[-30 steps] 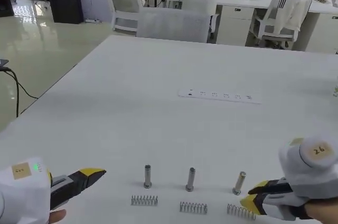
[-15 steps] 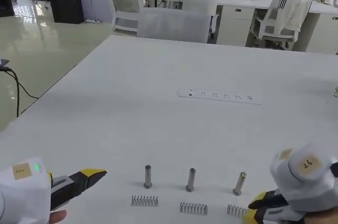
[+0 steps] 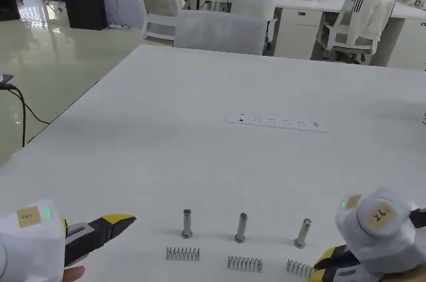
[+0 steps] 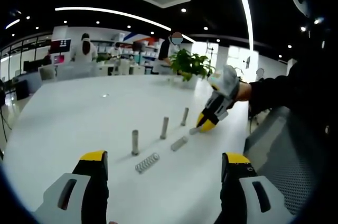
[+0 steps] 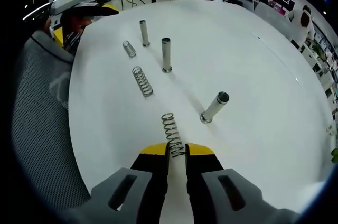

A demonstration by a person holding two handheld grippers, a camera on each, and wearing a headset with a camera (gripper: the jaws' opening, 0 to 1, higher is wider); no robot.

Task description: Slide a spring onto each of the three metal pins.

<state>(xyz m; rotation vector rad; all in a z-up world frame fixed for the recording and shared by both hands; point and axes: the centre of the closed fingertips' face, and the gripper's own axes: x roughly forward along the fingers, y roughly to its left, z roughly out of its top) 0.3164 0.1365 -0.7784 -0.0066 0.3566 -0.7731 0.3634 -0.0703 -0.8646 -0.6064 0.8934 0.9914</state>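
Right gripper view: the nearest spring lies flat on the white table with its near end between the tips of the right gripper. The jaws are drawn almost together and appear to pinch that end. The spring's long axis runs straight out ahead of the jaws, leaning a little to their left, with its free end pointing away from the gripper. The nearest pin stands just ahead and to the right of the tips, head up, and is apart from the spring. Farther ahead along the same line lie the middle spring and the farthest spring, both flat and lengthwise. Each has its own bare pin beside it on the right: the middle pin and the farthest pin. No pin carries a spring, so by my judgement the task is at its first pickup with all three pins left to do. The pinched spring must also be turned from lying flat to standing before it can drop over a pin. Beyond the far end of the row, the left gripper has its jaws spread wide with nothing between them.
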